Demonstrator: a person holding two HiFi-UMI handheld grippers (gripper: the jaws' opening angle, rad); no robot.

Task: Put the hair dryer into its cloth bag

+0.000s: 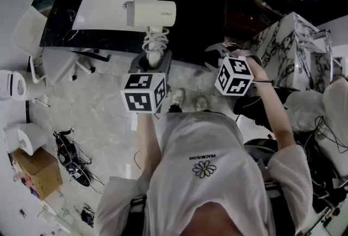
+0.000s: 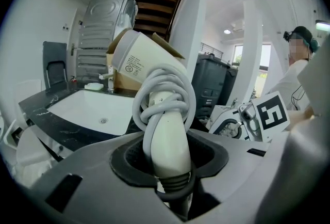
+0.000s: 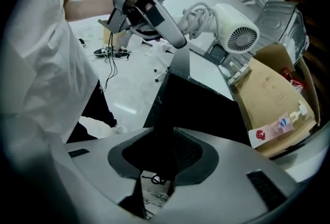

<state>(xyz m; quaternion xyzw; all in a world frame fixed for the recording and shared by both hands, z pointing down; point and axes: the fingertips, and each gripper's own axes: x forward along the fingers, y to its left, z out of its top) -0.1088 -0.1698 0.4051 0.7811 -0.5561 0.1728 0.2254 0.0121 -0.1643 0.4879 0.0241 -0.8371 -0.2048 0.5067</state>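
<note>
A pale marbled floor [image 1: 98, 104] is seen below, and a black tabletop [image 1: 196, 17] with a white sink basin [image 1: 109, 6] set into it is seen across the top of the head view. A person [image 1: 206, 175] in a white shirt is seen standing before the tabletop, with a tool held out in each hand. A cardboard box [image 3: 273, 99] is seen at the back of the tabletop in the right gripper view.

The cream hair dryer [image 1: 152, 13] is held up by its handle in the left tool [image 2: 172, 166], whose jaws are closed narrowly on the handle just above the ribbed cable sleeve. The barrel is seen over the front of the basin, and the handle is pointed back toward the person. The dryer's white cord [image 2: 154, 94] is wound in loops round the handle.

The right tool [image 3: 154, 166] is tilted down at the right front part of the tabletop, well apart from the hair dryer. Its jaws are held narrowly apart. Black material is seen between them, but it cannot be told apart from the black tabletop behind, so the cloth bag cannot be made out with certainty. A small white printed label [image 3: 149, 194] is seen through the gap.
</note>
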